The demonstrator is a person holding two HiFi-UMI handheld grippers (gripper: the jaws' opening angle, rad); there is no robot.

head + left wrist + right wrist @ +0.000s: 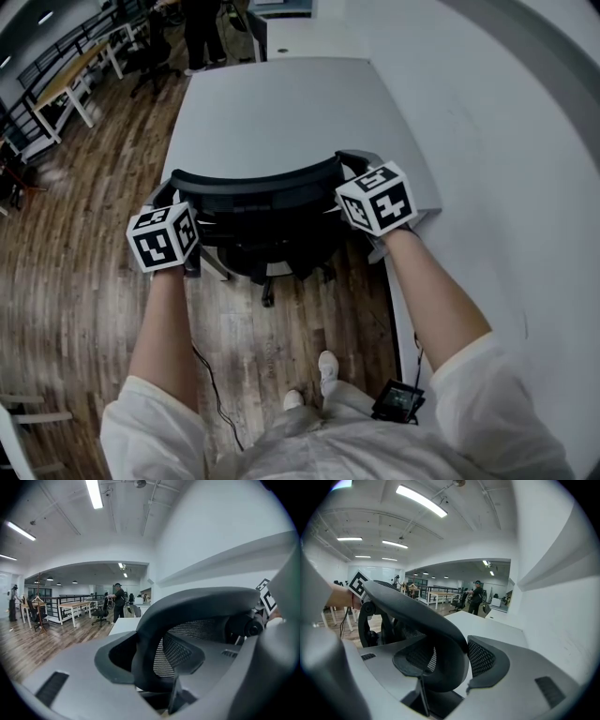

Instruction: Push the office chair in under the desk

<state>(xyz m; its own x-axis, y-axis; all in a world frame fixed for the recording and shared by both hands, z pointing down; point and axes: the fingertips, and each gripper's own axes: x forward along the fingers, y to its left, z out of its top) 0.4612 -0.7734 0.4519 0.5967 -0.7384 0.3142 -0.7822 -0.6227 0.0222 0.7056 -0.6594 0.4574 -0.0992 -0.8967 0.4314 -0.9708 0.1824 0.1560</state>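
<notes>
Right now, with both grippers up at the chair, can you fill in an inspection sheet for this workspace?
Surface: grey desk top, bare where it shows.
Job's things: black mesh office chair, backrest at the desk's near edge; the seat is hidden, so how far it sits under the desk cannot be told.
Clutter: nothing seen.
Grippers: left gripper and right gripper are each shut on one end of the backrest's top rim.
Cables: thin black cable on the floor by the person's feet.
Surroundings: wooden plank floor; a person standing beyond the desk; white-legged tables far left.
</notes>
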